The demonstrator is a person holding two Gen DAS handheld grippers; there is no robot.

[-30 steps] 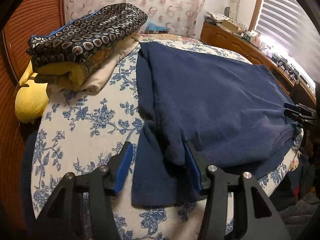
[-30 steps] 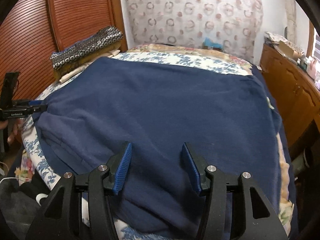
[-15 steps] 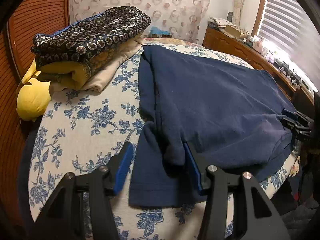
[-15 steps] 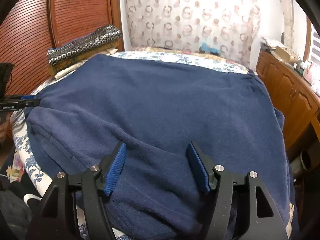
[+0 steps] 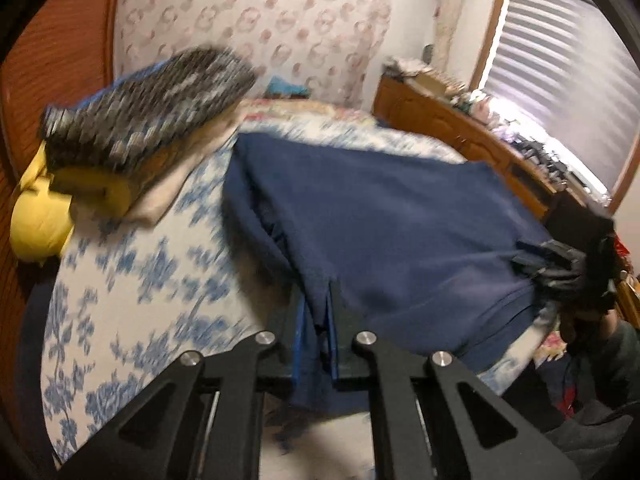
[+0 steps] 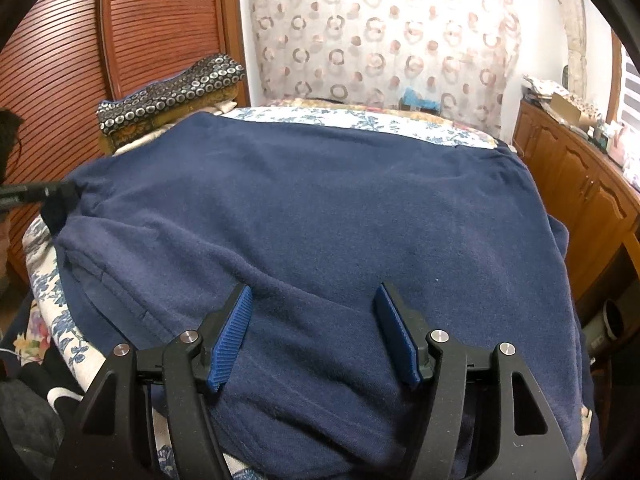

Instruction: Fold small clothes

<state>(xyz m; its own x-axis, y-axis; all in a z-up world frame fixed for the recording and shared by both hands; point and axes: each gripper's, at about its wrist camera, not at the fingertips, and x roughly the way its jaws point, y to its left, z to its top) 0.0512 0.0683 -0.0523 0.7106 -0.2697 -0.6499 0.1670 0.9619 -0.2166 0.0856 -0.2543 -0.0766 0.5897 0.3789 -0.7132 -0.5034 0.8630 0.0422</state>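
Observation:
A navy blue garment [image 5: 400, 232] lies spread across the bed, filling most of the right wrist view [image 6: 320, 200]. My left gripper [image 5: 316, 316] has its jaws closing tight on a pinch of the garment's near left edge, and the cloth rises off the sheet there. Seen from the right wrist view, the left gripper [image 6: 36, 194] sits at the garment's left corner. My right gripper [image 6: 315, 292] hovers open over the near hem, its blue pads apart and pressing nothing. The left wrist view shows the right gripper [image 5: 560, 264] at the garment's right corner.
The bed has a blue-flowered sheet [image 5: 140, 280]. A stack of folded clothes topped by a dark ring-patterned piece [image 5: 148, 108] rests on a yellow pillow [image 5: 36, 224] at the far left. A wooden dresser [image 6: 580, 184] runs along the right, and a slatted wooden door [image 6: 80, 60] is at the left.
The left jaws have gone from apart around the garment's edge to pinched on it, and that gripper has risen with the cloth. The right jaws have spread wider.

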